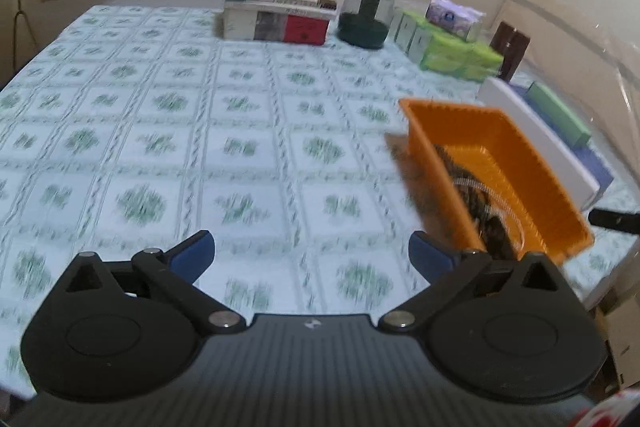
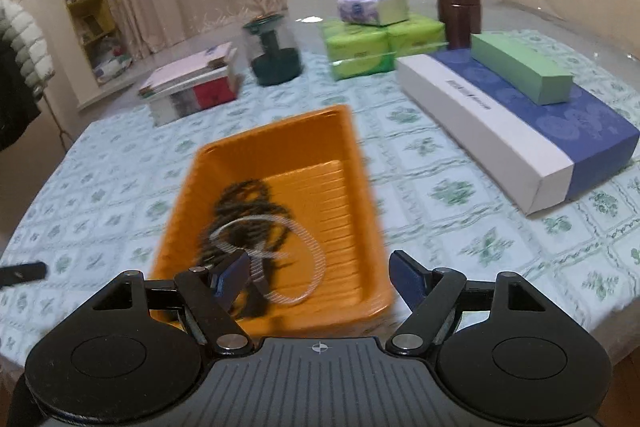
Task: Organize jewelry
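left gripper point(image 1: 311, 257) | black ribbed body | blue fingers point(image 1: 194, 253) (silver pivot screws)

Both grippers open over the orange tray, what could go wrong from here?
1. In the orange tray the silver chain lies across the dark necklace; lifting one may drag the other.
2. The right gripper has its left finger low over the chain and could snag it.
3. The tray is light-looking; a nudge may slide it.
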Motion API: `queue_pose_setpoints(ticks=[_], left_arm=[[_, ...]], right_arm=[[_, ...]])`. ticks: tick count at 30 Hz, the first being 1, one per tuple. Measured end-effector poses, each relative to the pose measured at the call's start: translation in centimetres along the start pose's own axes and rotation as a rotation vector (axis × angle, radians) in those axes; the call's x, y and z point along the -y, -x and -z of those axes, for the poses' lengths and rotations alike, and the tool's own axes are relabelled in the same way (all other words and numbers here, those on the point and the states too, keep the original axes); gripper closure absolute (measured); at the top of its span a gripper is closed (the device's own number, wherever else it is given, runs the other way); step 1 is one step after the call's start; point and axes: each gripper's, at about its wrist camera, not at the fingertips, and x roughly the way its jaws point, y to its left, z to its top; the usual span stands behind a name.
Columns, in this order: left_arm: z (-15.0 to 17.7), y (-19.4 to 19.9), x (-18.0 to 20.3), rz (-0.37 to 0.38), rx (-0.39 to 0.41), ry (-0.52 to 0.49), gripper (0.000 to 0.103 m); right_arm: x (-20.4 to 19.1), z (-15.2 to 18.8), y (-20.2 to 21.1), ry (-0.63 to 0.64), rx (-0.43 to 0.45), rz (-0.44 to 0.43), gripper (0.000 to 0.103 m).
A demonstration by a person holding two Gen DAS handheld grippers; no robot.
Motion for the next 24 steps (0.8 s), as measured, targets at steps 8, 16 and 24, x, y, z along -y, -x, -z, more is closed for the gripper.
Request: queue_pose_setpoints(ticks=[8, 16, 24], left_arm=[[3.3, 1.5, 0.1, -0.048, -0.072, 0.014, 0.001], [4.4, 2.1, 1.7, -0.055, -0.093, -0.008, 0.001], [4.8, 2.4, 2.1, -0.059, -0.098, -0.002, 0.000]], right_arm=[[-7.3, 4.0, -0.4, 0.132, -0.115, 0.023, 0.026], [-10.2, 6.2, -1.3, 0.107, -0.147, 0.050, 0.026], [-12.1, 6.4, -1.6, 0.142, -0.166, 0.036, 0.026]])
